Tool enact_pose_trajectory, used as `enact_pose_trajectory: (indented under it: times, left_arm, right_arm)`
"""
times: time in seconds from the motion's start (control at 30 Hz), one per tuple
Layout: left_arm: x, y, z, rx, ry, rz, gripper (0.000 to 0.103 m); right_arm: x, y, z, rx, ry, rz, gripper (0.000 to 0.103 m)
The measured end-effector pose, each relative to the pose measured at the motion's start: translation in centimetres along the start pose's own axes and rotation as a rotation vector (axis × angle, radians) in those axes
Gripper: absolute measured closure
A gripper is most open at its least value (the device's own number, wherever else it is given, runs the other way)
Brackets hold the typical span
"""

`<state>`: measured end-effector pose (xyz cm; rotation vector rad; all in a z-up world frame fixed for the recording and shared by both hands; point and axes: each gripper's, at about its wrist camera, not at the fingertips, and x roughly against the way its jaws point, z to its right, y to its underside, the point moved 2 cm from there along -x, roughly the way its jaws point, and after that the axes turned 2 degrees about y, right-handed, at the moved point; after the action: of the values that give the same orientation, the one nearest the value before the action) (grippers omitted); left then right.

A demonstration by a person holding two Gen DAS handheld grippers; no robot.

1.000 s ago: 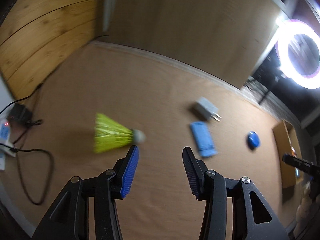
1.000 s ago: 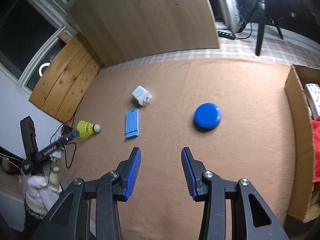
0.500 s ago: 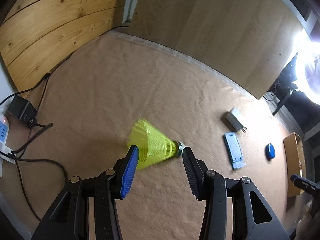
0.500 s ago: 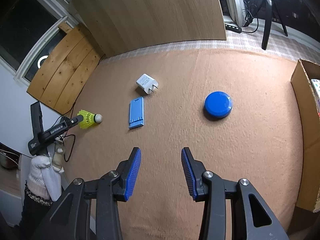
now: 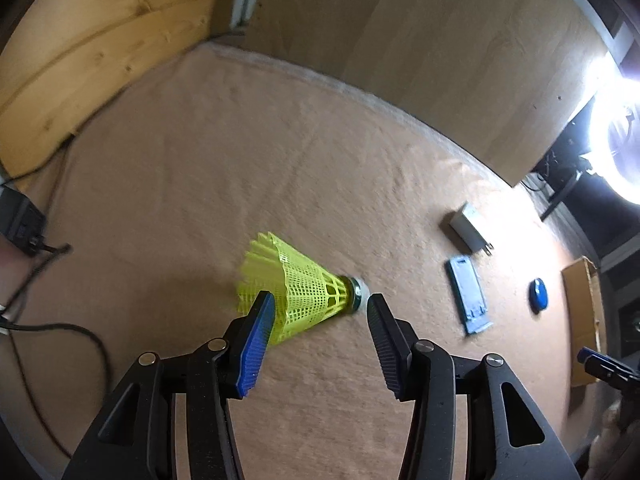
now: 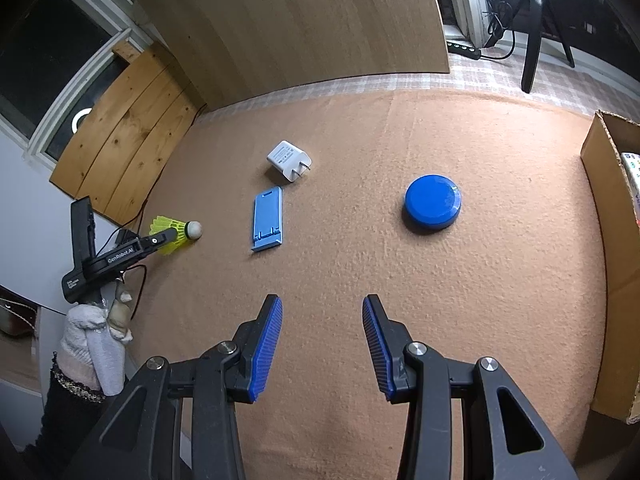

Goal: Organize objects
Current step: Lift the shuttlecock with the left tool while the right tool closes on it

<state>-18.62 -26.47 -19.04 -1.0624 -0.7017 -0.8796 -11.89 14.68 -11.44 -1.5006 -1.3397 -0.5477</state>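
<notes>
A yellow shuttlecock (image 5: pixel 304 288) lies on its side on the tan carpet, cork to the right. My left gripper (image 5: pixel 318 304) is open with its jaws on either side of it, not closed on it. In the right wrist view the shuttlecock (image 6: pixel 176 232) lies at the far left with the left gripper (image 6: pixel 160 240) over it. My right gripper (image 6: pixel 322 310) is open and empty above the carpet. A blue phone stand (image 6: pixel 267 218), a white charger (image 6: pixel 288 161) and a blue round puck (image 6: pixel 432 202) lie ahead of it.
A cardboard box (image 6: pixel 612 272) stands at the right edge of the carpet. A wooden board (image 6: pixel 304 20) leans at the back and a plank panel (image 6: pixel 124 136) at the left. Cables and a black adapter (image 5: pixel 20 224) lie at the left edge. A ring light (image 5: pixel 616 140) glares at the right.
My left gripper has moved in over the shuttlecock, which was ahead and to the left and now lies between the open jaws. The right gripper has drifted slightly.
</notes>
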Motion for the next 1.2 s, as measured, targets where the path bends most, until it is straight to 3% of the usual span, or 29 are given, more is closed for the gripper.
enact_pose_trajectory:
  times: [0.03,0.1,0.2,0.4,0.73,1.2]
  left_arm:
    - [-0.2,0.2,0.2,-0.004,0.005,-0.007,0.054]
    - [-0.6,0.4,0.4,-0.009,0.017,-0.018,0.07]
    - [-1.1,1.0,0.8,-0.007,0.037,-0.037,0.084]
    - [-1.7,1.8,2.4,-0.046,0.045,-0.048,0.095]
    - [-1.9,5.3,8.2,-0.132,0.148,-0.094,0.098]
    - [-2.7,14.5,20.5,-0.33,0.342,-0.238,0.098]
  right_arm:
    - [0.0,0.0,0.1,-0.002,0.0,-0.001,0.065]
    - [0.0,0.0,0.3,-0.005,-0.001,-0.002,0.065]
    - [0.0,0.1,0.6,-0.011,-0.004,-0.006,0.065]
    - [-0.1,0.4,0.7,-0.018,-0.009,-0.013,0.065]
    - [0.1,1.1,1.1,-0.028,-0.016,-0.013,0.065]
    - [-1.0,3.6,3.7,-0.103,-0.043,-0.047,0.065]
